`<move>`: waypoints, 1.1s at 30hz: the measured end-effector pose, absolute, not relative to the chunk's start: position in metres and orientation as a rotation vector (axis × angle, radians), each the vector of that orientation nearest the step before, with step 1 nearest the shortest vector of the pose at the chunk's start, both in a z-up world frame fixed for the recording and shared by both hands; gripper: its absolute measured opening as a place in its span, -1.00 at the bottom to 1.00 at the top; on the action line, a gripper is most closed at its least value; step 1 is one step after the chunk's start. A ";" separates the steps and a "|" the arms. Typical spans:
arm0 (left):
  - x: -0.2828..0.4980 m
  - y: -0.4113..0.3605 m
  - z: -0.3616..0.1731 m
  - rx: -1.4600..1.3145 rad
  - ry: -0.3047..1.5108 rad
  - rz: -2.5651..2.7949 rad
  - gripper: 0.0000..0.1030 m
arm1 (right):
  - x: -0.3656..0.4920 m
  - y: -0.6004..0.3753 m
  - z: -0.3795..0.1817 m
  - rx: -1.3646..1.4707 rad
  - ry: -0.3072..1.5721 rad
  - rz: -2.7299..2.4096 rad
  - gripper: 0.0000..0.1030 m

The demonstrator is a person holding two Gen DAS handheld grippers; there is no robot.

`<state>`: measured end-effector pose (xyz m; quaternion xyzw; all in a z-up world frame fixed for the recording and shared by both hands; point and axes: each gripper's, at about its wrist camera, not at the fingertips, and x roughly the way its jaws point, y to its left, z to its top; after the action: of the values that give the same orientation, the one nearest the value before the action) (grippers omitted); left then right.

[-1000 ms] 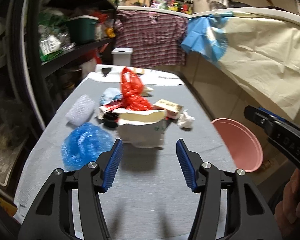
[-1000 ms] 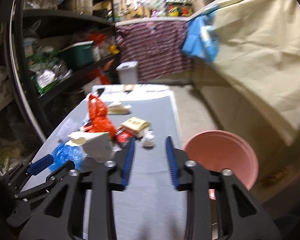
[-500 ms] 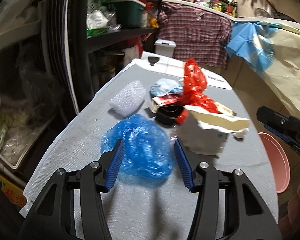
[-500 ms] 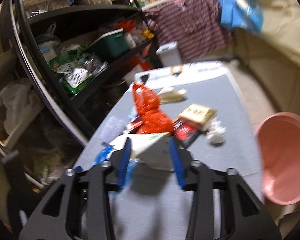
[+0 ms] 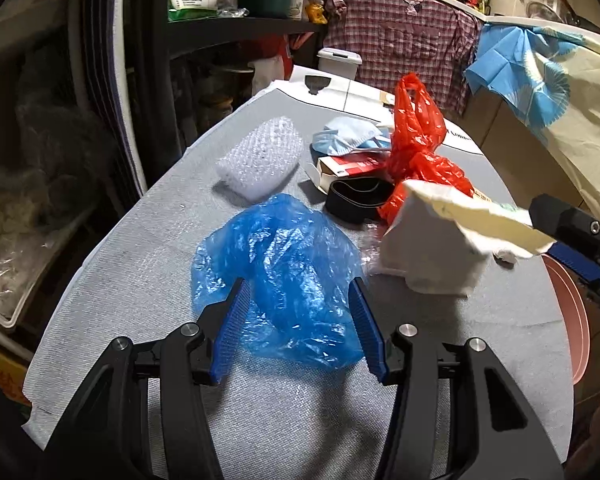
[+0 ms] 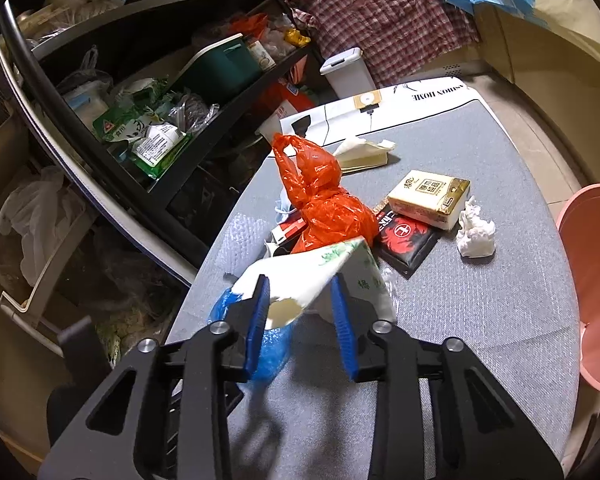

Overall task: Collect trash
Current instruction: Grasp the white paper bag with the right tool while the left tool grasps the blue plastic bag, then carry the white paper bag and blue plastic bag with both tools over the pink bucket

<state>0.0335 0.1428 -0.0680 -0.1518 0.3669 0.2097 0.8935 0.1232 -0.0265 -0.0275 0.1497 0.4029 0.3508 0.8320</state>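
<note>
- Grey table (image 5: 148, 248), cluttered shelves at left.
- Left gripper (image 5: 300, 328) closing, blue bag (image 5: 284, 272) between pads, not yet pinched; light, crinkly, slippery; best gathered at a bunched fold.
- Right gripper (image 6: 300, 308) closing around white carton (image 6: 324, 276) flap; light, crushable.

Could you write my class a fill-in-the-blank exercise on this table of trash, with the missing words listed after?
1. The plastic bag between the left hand-held gripper's fingers is ____ in colour.
2. The knotted plastic bag in the middle of the pile is ____.
3. The basin at the table's edge is ____.

Missing words: blue; red; pink
</note>
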 end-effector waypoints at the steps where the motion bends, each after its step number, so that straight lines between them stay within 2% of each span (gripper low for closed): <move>1: 0.034 0.142 -0.068 -0.307 0.764 0.432 -0.24 | 0.122 -0.027 -0.028 0.308 0.853 0.745 -0.54; 5: 0.033 0.142 -0.069 -0.306 0.784 0.432 -0.66 | 0.119 -0.026 -0.032 0.292 0.868 0.750 -0.67; 9: 0.028 0.140 -0.064 -0.300 0.774 0.433 -0.89 | 0.113 -0.031 -0.031 0.279 0.860 0.745 -0.80; 13: 0.023 0.133 -0.057 -0.276 0.751 0.421 -0.95 | 0.105 -0.036 -0.024 0.254 0.822 0.734 -0.83; 33: 0.001 0.096 -0.019 -0.212 0.656 0.302 -0.98 | 0.072 -0.101 0.019 0.147 0.683 0.553 -0.83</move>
<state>0.0014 0.0962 -0.0194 -0.1037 0.3202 0.1474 0.9300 0.0723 -0.1011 0.0194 0.0711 0.3302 0.2674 0.9024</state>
